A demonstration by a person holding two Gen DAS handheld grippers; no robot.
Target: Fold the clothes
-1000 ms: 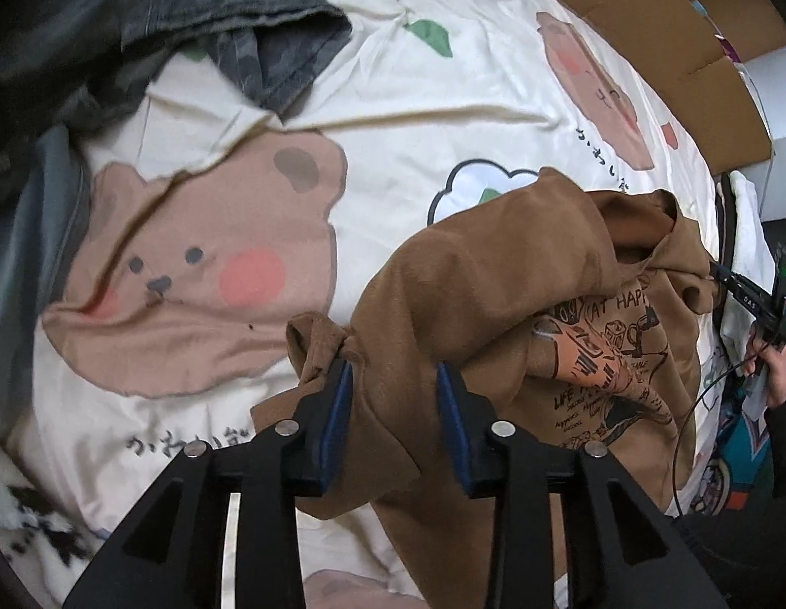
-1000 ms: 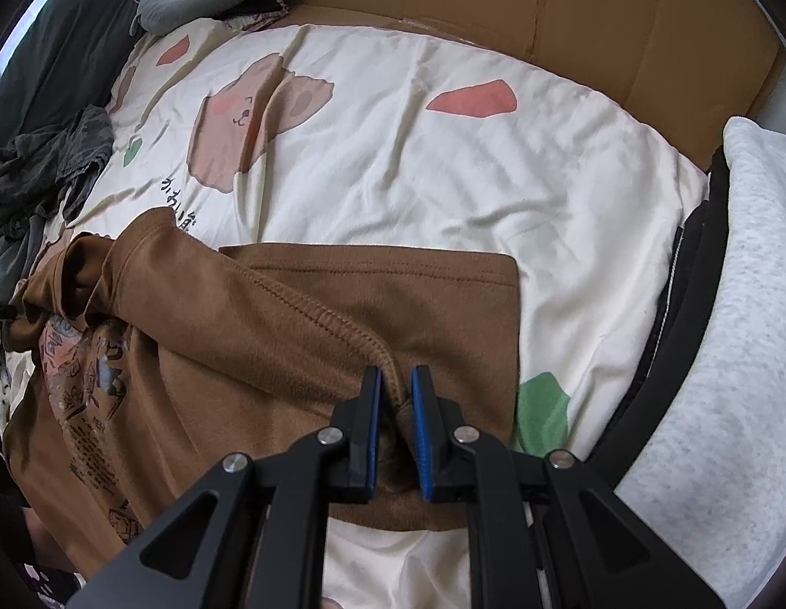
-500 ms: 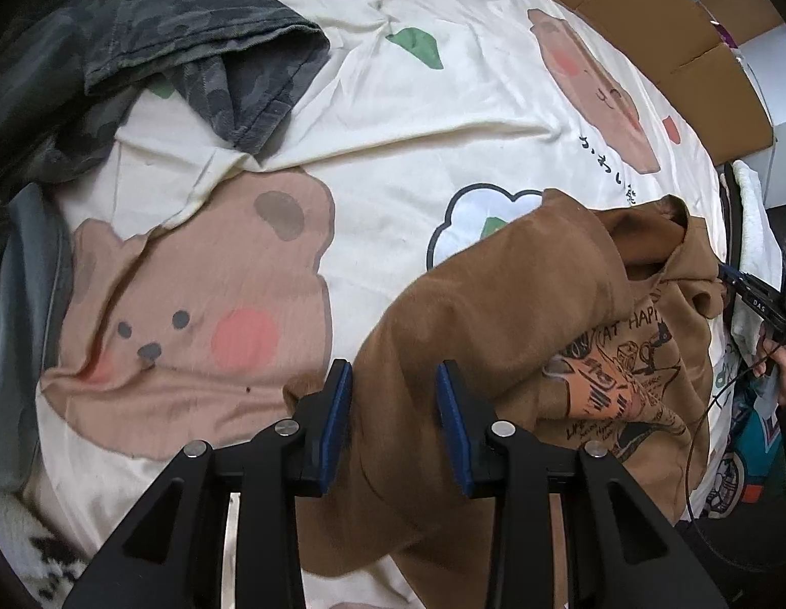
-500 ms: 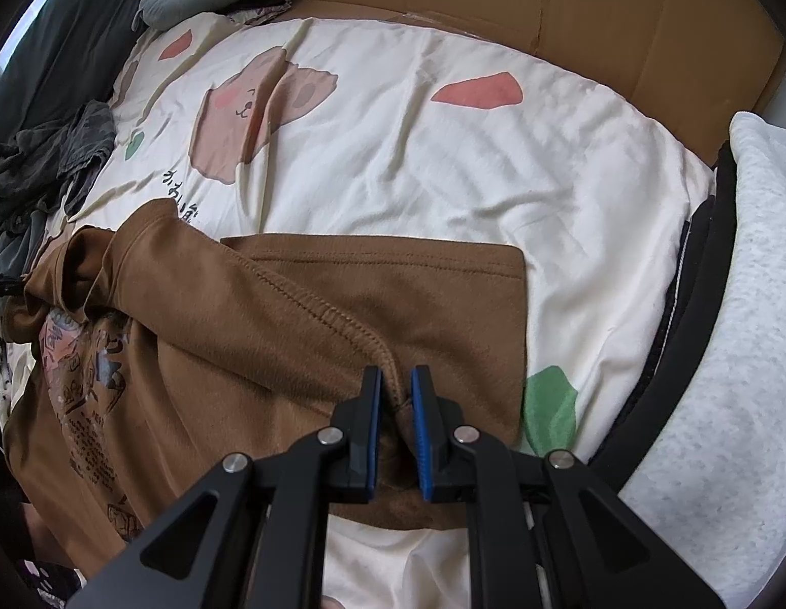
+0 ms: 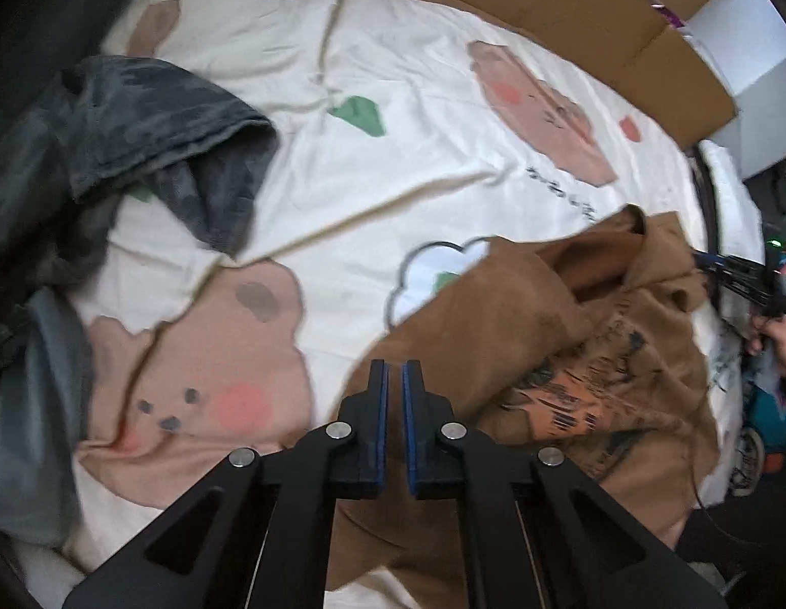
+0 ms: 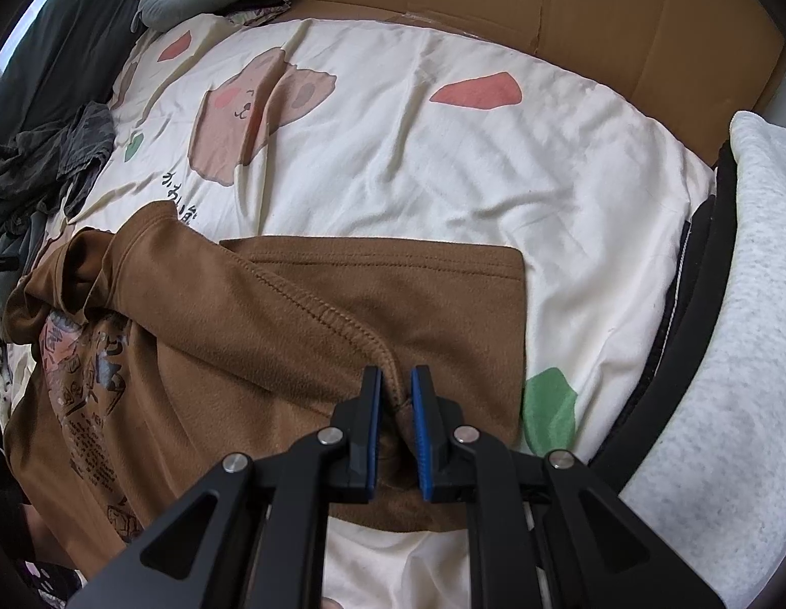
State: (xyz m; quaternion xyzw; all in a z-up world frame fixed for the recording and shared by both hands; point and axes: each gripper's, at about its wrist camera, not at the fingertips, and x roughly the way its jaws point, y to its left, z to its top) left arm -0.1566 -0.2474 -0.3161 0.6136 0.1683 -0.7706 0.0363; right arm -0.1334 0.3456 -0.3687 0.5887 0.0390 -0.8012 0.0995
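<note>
Left wrist view: our left gripper (image 5: 394,375) shows its 2 blue pads pressed almost together with only a thin slit between them, and we see no cloth in that slit.
Right wrist view: our right gripper (image 6: 396,380) pinches a ridge of the seamed hem of the hoodie (image 6: 271,325).
Hoodie: it lies crumpled on the sheet (image 6: 444,172), 1 flap laid over the body, the print (image 5: 570,401) partly showing, the hood bunched at the far side.
Risk 1: we judge the pinched ridge is thin; a sideways tug could slip it from the pads and drop the flap out of line.
Risk 2: with only 1 gripper on the cloth, dragging may pull the whole hoodie across the sheet and rumple the lower layer instead of making a crease.
Risk 3: the sheet is already wrinkled, so a low pass could snag it along with the hoodie.
Risk 4: the grey garment (image 5: 179,152) lies near on the left and could get swept up.
Writing: the print carries black lettering, too blurred for us to read; the sheet bears a short dark script beside a bear, also unreadable.
Brands: we see none.
</note>
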